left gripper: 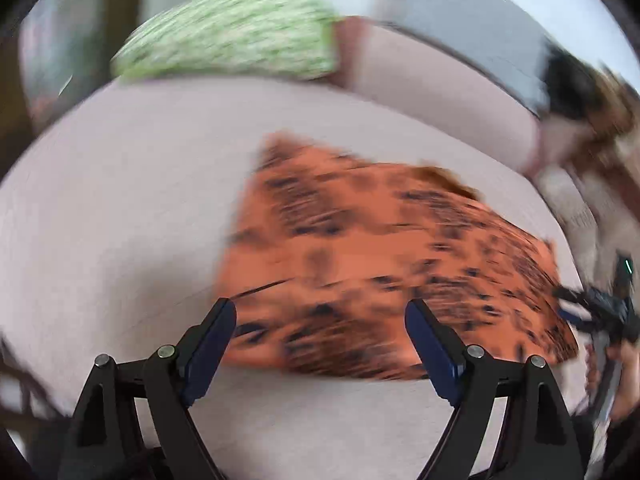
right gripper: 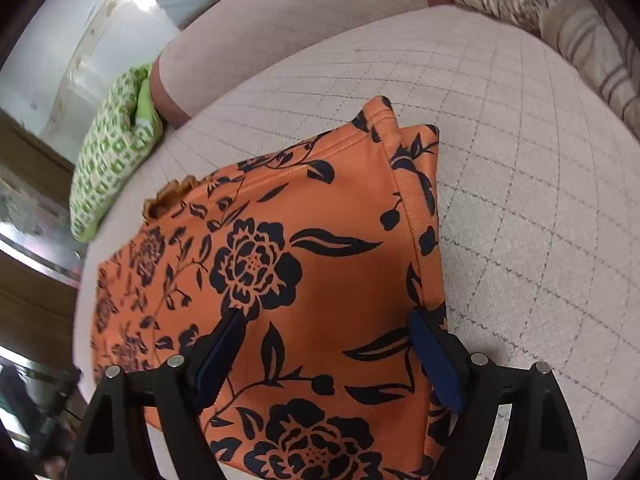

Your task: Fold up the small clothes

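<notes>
1. Orange cloth (right gripper: 320, 264) with a dark flower print, the small garment of the task, lies flat on the pale quilted bed cover (right gripper: 520, 184). It already looks folded into a rough rectangle, with a second layer showing along its right edge in the right wrist view.

2. Right gripper (right gripper: 326, 338) hovers over the near part of the cloth, its jaws wide apart with nothing pinched between the blue pads; the fabric lies below them, seemingly let go.

3. Left gripper (left gripper: 320, 332) stands likewise spread and empty, just short of the cloth's near edge (left gripper: 360, 264). The left wrist view is smeared, so fine detail there cannot be told.

4. Judged from this, one fold has just been laid down and released. The next move probably calls for picking a fresh edge or corner, both layers together, and carrying it over for a further fold, or smoothing the piece. The risk is catching only the top layer and undoing the fold.

5. Further out, a green-and-white patterned cushion (right gripper: 116, 160) rests at the far edge of the cover, and a striped beige pillow (right gripper: 560, 20) at the opposite corner.

6. No basket, box or other container shows in either view.
</notes>
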{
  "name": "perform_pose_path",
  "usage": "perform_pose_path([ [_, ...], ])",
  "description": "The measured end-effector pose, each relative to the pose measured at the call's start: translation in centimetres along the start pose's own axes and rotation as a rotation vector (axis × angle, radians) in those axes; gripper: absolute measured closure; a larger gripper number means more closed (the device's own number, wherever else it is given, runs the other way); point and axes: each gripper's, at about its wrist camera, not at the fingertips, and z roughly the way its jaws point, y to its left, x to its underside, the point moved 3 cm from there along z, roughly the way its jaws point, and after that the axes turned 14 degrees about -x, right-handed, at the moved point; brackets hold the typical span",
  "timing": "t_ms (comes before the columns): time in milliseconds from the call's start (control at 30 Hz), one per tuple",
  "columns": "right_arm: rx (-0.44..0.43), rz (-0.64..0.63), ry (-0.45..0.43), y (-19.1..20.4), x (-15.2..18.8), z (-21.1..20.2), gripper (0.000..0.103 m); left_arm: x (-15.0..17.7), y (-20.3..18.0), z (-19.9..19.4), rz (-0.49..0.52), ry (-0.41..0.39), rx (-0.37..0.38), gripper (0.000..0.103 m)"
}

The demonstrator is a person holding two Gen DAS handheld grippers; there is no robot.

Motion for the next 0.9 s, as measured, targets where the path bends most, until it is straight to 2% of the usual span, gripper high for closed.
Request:
perform_pose_path([
  [67,-0.001,-0.01,0.007,-0.5,-0.1,-0.6,0.017,0.8,2.8,1.9,-0.097,0.095,0.015,0.021],
  [100,0.004,-0.016,0.01,0.0,0.0,-0.3,0.017,1.2,3.5,2.8,-0.121,0.135,0.047,0.036],
  [167,0.017,-0.024,0.015,0.3,0.2,-0.2,0.017,1.4,3.8,3.3,-0.083,0.135,0.025,0.071],
  [200,0.021,-0.025,0.016,0.3,0.2,0.0,0.017,1.3,3.7,3.3,-0.07,0.152,0.043,0.09],
  [233,0.024,-0.025,0.017,0.3,0.2,0.2,0.016,1.1,3.8,3.2,-0.08,0.171,0.082,0.09],
  [300,0.032,-0.03,0.025,0.3,0.1,0.3,0.016,0.8,3.3,2.4,-0.005,0.115,0.041,0.09],
  [333,0.033,-0.036,0.029,0.2,0.0,0.3,0.016,1.3,3.0,3.1,0.037,0.131,0.022,0.089],
  [367,0.031,-0.037,0.03,0.2,0.0,0.3,0.015,1.6,3.1,4.1,0.037,0.171,0.023,0.089],
  [433,0.022,-0.036,0.033,0.2,0.0,0.5,0.013,1.0,3.2,3.8,0.051,0.184,0.028,0.084],
  [467,0.016,-0.034,0.034,0.2,-0.1,0.6,0.012,0.4,3.1,3.3,0.054,0.188,0.029,0.083],
  [500,0.01,-0.031,0.035,0.2,-0.1,0.8,0.011,-0.8,3.1,2.2,0.049,0.154,0.036,0.082],
  [567,0.002,-0.033,0.039,0.3,-0.1,0.9,0.008,-3.2,2.8,0.6,0.077,0.056,0.032,0.07],
  [600,0.005,-0.038,0.041,0.5,-0.1,1.0,0.007,-4.6,2.5,0.1,0.091,0.01,0.025,0.05],
  [633,0.009,-0.043,0.042,0.6,-0.1,1.1,0.006,-6.3,2.1,0.1,0.102,-0.039,0.019,0.035],
  [700,0.014,-0.052,0.048,0.8,-0.1,1.4,0.004,-9.1,1.3,1.7,0.125,-0.067,0.002,0.035],
  [767,0.015,-0.054,0.051,0.9,-0.1,1.5,0.001,-11.6,0.1,5.4,0.131,-0.011,0.03,0.036],
  [833,0.009,-0.051,0.051,0.8,-0.1,1.5,0.001,-13.2,-0.5,8.6,0.11,0.044,0.054,0.055],
  [900,-0.005,-0.048,0.048,0.8,-0.1,1.3,0.001,-14.0,-1.0,11.1,0.103,0.066,0.054,0.056],
])
